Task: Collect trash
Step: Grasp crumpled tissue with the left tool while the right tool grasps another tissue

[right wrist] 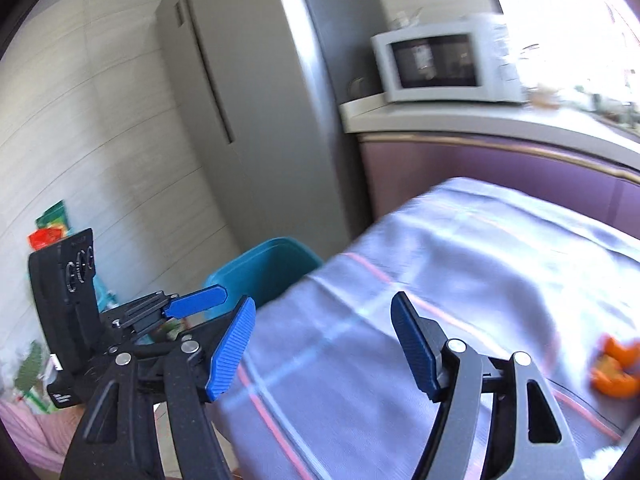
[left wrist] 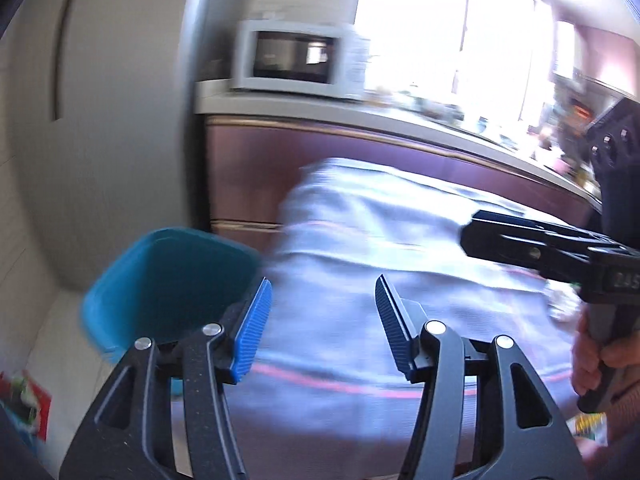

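My left gripper (left wrist: 324,280) is open over the near edge of a table with a pale striped cloth (left wrist: 360,240), and nothing sits between its blue pads. A teal bin (left wrist: 172,280) stands on the floor just left of the table, below the left finger. In the right wrist view my right gripper (right wrist: 325,298) is also open and empty above the cloth (right wrist: 480,260). Orange peel (right wrist: 614,368) lies on the cloth at the right. The teal bin (right wrist: 272,268) shows beyond the table's left corner, with the left gripper (right wrist: 216,296) beside it.
A tall grey fridge (right wrist: 256,100) stands behind the bin. A white microwave (right wrist: 444,64) rests on a counter (right wrist: 440,120) behind the table. Coloured packets (right wrist: 48,232) lie at the left on the floor. A hand (left wrist: 592,360) holds the right gripper (left wrist: 520,240); a small wrapper (left wrist: 588,426) lies below it.
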Motion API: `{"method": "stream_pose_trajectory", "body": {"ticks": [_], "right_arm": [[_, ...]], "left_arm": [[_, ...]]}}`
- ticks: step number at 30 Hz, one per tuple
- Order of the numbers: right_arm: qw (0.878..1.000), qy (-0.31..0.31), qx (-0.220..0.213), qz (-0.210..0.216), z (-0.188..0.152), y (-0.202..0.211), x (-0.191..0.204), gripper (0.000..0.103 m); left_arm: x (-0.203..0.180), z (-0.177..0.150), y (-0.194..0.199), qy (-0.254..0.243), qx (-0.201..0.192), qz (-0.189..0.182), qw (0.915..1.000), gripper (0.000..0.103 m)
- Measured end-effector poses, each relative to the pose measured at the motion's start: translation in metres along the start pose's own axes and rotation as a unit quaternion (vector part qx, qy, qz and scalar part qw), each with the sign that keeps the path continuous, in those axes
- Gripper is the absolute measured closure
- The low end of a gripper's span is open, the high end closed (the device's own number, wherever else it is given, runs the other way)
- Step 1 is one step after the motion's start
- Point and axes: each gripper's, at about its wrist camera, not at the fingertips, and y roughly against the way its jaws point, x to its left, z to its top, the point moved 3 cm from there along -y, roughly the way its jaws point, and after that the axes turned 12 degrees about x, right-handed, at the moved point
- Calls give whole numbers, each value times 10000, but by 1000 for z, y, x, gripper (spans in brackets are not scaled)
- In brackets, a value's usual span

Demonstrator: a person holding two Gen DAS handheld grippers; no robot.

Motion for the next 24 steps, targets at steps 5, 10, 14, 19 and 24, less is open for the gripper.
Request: {"method": "stream_pose_trajectory", "body": {"ticks": [5,10,14,19,24], "right_arm": [[9968,-438,-306,-592,-34,52,-38,35],[9843,-1053,-575,-1294,-74,105,-82,35],[9664,-1598,-689,-1893,-111,140,-111,35],[9469,-2089,-695,-2344,-150,168,-137,35],[9351,-2406,-622,-2528,-181,180,-152,35]], "left_arm": [[-70,4,-16,-650,154,-680,9955,49],[-135,0,-30,-1186,335,-1184,9853,47],[-186,-4,-43,-1635,492,-1455,9745,44],[-236,-10,-52,-2086,662,-1722,9604,37],[-266,-5,-69,-2398,838,-1805,9502,36]]}}
